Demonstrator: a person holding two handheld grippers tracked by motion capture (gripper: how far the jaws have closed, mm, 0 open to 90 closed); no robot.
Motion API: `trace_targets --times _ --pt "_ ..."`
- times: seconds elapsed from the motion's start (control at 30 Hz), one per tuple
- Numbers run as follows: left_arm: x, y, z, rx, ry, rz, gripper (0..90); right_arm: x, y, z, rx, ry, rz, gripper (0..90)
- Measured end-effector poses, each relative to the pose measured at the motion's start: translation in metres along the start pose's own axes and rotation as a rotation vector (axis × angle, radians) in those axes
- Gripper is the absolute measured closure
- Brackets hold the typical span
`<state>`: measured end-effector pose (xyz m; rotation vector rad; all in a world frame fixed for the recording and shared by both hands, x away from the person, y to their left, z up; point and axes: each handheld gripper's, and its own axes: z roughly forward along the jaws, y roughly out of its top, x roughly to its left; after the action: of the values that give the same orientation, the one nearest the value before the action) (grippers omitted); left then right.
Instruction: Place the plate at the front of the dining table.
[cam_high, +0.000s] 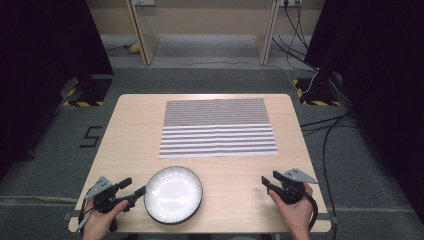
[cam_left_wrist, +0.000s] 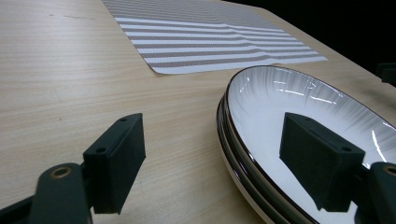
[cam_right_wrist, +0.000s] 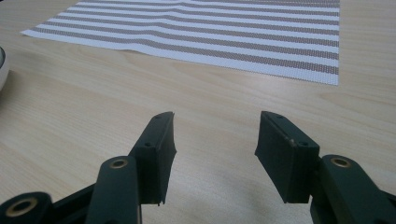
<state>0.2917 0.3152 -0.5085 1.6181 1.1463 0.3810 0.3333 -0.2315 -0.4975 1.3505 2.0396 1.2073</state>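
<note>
A white plate (cam_high: 173, 195) with a dark rim sits near the table's front edge, left of centre. My left gripper (cam_high: 134, 186) is at its left side and stands open. In the left gripper view, the left gripper (cam_left_wrist: 215, 140) straddles the rim of the plate (cam_left_wrist: 289, 93): one jaw hangs over the bare wood, the other over the plate's inside, and neither pad touches it. My right gripper (cam_high: 270, 178) rests open near the front right, well apart from the plate. In its own view the right gripper (cam_right_wrist: 215, 130) has only bare table between its fingers.
A grey and white striped placemat (cam_high: 218, 128) lies flat across the far middle of the wooden table (cam_high: 135, 130); it also shows beyond the jaws as the placemat (cam_left_wrist: 210, 42) and the placemat (cam_right_wrist: 210, 32). Cables and stands are on the floor around the table.
</note>
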Motion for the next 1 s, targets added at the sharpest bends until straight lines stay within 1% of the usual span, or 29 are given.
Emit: trace_targets --times 0.17,0.23,0.33,0.37,0.4,0.43,0.47,0.5,0.53,0.57,0.6,0.63,0.67,0.73,0.8,0.83,0.87,0.9,0.93,0.97,1.0 --pt "0.000 0.001 -0.001 -0.001 0.000 0.003 21.8 0.000 0.000 0.001 0.002 -0.001 0.005 47.0" --pt "0.000 0.000 -0.001 -0.002 -0.002 -0.007 22.3 0.001 0.000 0.001 -0.001 0.000 0.006 47.0" --pt "-0.001 0.000 -0.002 -0.006 -0.017 -0.018 25.6 0.005 0.003 0.000 -0.008 0.008 0.000 46.9" --pt "-0.002 0.000 -0.001 -0.002 -0.030 -0.021 28.1 0.006 0.003 0.001 -0.010 0.010 -0.002 47.0" --pt "-0.002 0.000 0.002 0.024 -0.043 -0.005 30.0 0.010 0.006 0.003 -0.007 0.002 -0.026 47.1" --pt "-0.002 0.000 0.002 0.024 -0.043 -0.005 30.0 0.010 0.006 0.003 -0.007 0.002 -0.026 47.1" --pt "-0.001 0.001 0.005 0.037 -0.046 0.001 29.8 0.013 0.009 0.008 0.008 0.009 -0.045 47.2" --pt "-0.001 0.001 0.006 0.048 -0.045 0.006 29.8 0.013 0.009 0.008 0.008 0.009 -0.045 47.2" --pt "-0.002 0.004 0.009 0.070 -0.036 0.017 29.6 0.018 0.013 0.014 0.025 0.032 -0.066 47.4" --pt "-0.002 0.004 0.009 0.070 -0.036 0.017 29.5 0.018 0.013 0.014 0.025 0.032 -0.066 47.4" --pt "-0.004 0.006 0.011 0.073 -0.037 0.019 29.4 0.022 0.017 0.018 0.027 0.046 -0.082 47.4" --pt "-0.004 0.006 0.011 0.073 -0.037 0.019 29.4 0.022 0.017 0.018 0.027 0.046 -0.082 47.4" --pt "-0.005 0.008 0.012 0.082 -0.035 0.021 29.4 0.027 0.022 0.021 0.029 0.068 -0.095 47.7" --pt "-0.005 0.010 0.012 0.083 -0.030 0.023 29.4 0.029 0.024 0.022 0.030 0.075 -0.099 47.9" --pt "-0.004 0.013 0.013 0.081 -0.026 0.024 30.0 0.034 0.029 0.026 0.035 0.102 -0.097 48.5" --pt "-0.004 0.014 0.013 0.081 -0.024 0.023 31.0 0.043 0.035 0.031 0.033 0.140 -0.088 49.8" --pt "-0.004 0.014 0.013 0.081 -0.025 0.029 31.0 0.043 0.035 0.031 0.033 0.140 -0.088 49.8" --pt "-0.005 0.016 0.013 0.086 -0.022 0.035 31.2 0.047 0.037 0.033 0.034 0.153 -0.091 50.6" --pt "-0.005 0.017 0.013 0.089 -0.023 0.037 31.4 0.056 0.043 0.038 0.046 0.180 -0.105 52.0" --pt "-0.005 0.019 0.014 0.095 -0.025 0.039 31.4 0.056 0.043 0.038 0.046 0.180 -0.105 52.0" --pt "-0.005 0.020 0.014 0.101 -0.026 0.043 31.4 0.061 0.046 0.041 0.052 0.193 -0.112 52.5"
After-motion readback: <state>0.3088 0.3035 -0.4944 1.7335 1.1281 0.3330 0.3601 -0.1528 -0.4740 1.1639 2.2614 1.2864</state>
